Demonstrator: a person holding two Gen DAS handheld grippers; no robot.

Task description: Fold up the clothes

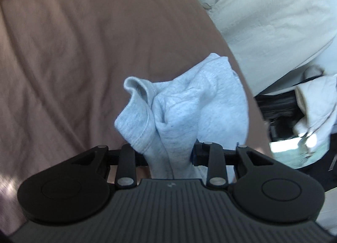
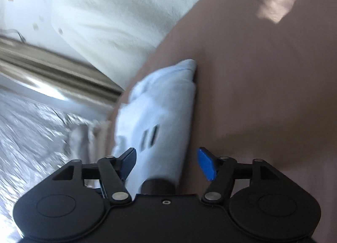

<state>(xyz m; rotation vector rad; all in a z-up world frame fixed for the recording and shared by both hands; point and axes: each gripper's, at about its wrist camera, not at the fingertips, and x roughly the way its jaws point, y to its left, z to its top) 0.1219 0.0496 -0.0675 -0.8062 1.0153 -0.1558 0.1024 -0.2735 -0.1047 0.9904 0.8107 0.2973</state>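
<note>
A light grey garment [image 1: 181,104] is bunched up over the brown bed sheet [image 1: 73,53]. My left gripper [image 1: 169,156] is shut on it, and a thick fold of cloth fills the gap between its fingers. In the right wrist view the same garment [image 2: 164,99] lies along the sheet's left edge, with two short dark stripes on it. My right gripper [image 2: 167,163] stands open around its near end. The left blue pad [image 2: 128,160] is at the cloth's side, and the right blue pad [image 2: 207,165] stands apart from it over the sheet.
A white pillow or duvet [image 1: 263,11] lies past the garment and also shows as the white bedding [image 2: 109,11]. A pale rail [image 2: 52,68] and a shiny floor [image 2: 31,116] are left of the bed. Crumpled white fabric [image 1: 316,106] beside something black sits at the right.
</note>
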